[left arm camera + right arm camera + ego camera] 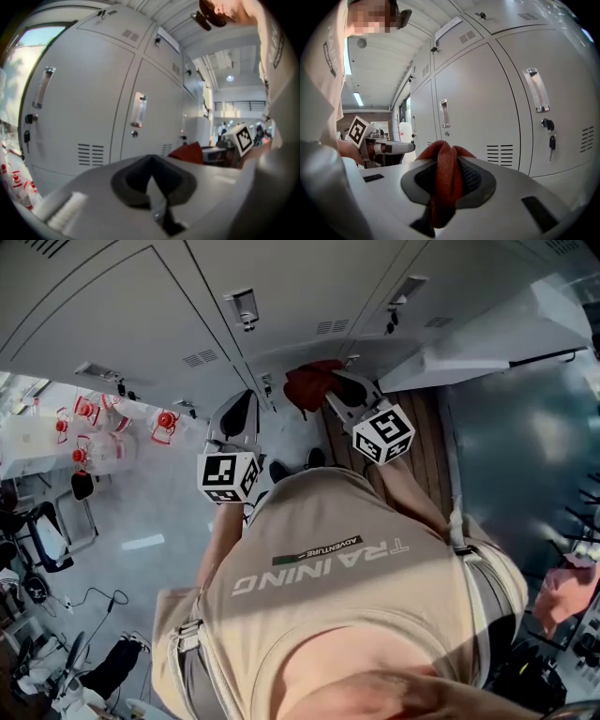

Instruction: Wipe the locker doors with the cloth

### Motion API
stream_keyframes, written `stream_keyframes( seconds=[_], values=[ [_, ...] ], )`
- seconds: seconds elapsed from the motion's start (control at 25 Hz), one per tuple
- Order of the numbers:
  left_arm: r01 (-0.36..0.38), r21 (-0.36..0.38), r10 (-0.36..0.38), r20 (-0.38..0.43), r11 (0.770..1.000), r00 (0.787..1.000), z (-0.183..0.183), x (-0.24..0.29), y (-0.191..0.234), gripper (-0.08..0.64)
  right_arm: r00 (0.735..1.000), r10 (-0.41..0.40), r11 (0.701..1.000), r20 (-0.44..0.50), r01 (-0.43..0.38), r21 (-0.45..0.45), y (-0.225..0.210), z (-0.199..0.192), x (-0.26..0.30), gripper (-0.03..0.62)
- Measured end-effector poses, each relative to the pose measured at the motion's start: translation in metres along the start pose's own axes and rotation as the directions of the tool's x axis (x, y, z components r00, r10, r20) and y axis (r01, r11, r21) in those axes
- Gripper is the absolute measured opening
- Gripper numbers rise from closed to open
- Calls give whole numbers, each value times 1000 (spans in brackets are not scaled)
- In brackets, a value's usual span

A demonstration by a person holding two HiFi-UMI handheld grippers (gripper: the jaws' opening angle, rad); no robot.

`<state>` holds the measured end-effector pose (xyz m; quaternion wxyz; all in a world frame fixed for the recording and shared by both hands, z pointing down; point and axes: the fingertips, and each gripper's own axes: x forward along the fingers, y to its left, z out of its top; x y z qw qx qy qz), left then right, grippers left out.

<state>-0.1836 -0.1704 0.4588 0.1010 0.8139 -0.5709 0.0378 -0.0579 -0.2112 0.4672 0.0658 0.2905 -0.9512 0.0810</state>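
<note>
The right gripper (449, 161) pinches one fold of the red cloth (442, 187), the left gripper (152, 180) closed empty, so rubbing the locker doors (487, 103) ahead could tug it free.

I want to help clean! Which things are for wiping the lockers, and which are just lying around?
For the job:
red cloth, pinched in the right hand-held gripper
grey locker doors

Just lying about:
dangling keys
red-and-white containers
black chair
</note>
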Motion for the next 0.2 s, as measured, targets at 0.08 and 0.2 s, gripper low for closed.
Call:
stream_keyframes(
  seconds=[0.08, 0.2],
  values=[
    [3, 2, -3, 4, 1000, 1000, 2, -2, -3, 6, 1000, -3, 1000, 6, 3, 3, 2, 2, -2, 63],
    [7, 12, -7, 17, 1000, 1000, 9, -3, -7, 5, 1000, 5, 1000, 17, -5, -10, 6, 9, -2, 63]
  ],
)
